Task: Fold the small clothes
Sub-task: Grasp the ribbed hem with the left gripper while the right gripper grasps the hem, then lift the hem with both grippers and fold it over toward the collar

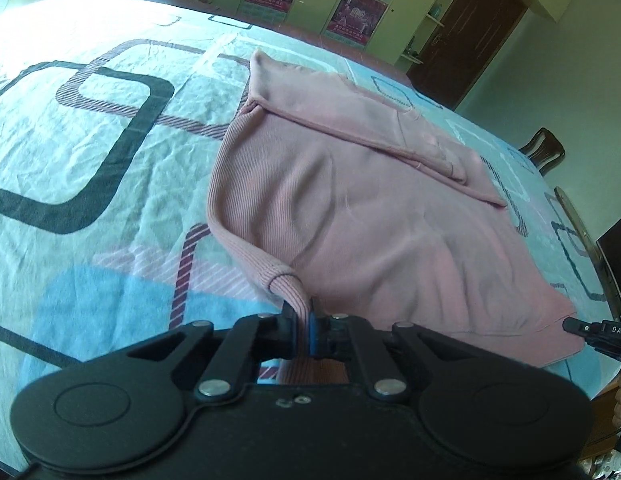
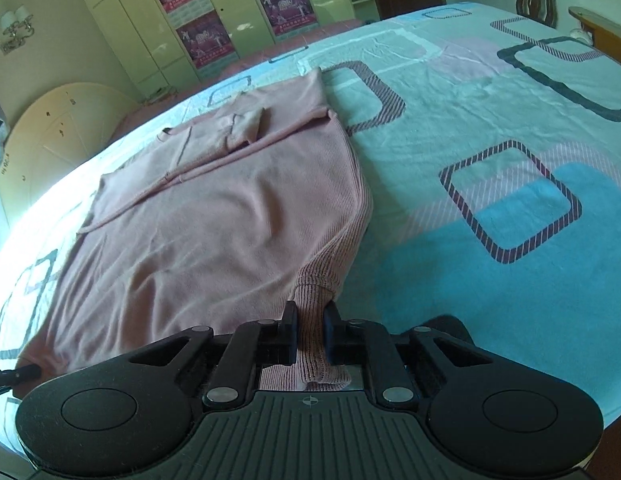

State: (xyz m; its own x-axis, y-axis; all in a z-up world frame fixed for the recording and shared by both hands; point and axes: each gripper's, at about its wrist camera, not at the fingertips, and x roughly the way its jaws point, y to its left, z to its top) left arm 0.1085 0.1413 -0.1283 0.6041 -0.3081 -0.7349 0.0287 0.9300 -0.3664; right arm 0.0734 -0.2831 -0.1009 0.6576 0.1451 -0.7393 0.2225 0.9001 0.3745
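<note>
- The pink sweater (image 1: 382,216) lies spread on the bed sheet (image 1: 90,152), its upper part already doubled over itself on the side away from the cameras.
- The left gripper (image 1: 304,320) has its fingers clamped on a ribbed corner at the sweater's near edge; the knit bunches into a tight roll between them.
- The right gripper (image 2: 312,332) also has its fingers closed on ribbed knit, at a near corner of the sweater (image 2: 214,216). The cloth runs through them and a tail hangs out behind.
- Judging from both holds on the near edge, the step in hand looks like carrying that edge away from the cameras, over the sweater's body.
- To do it well: lift both corners together, level with each other, so the edge stays straight.
- Keep the knit taut between the two holds, or the middle will sag and crease.
- Lay the edge down square on the doubled part before letting go.
</note>
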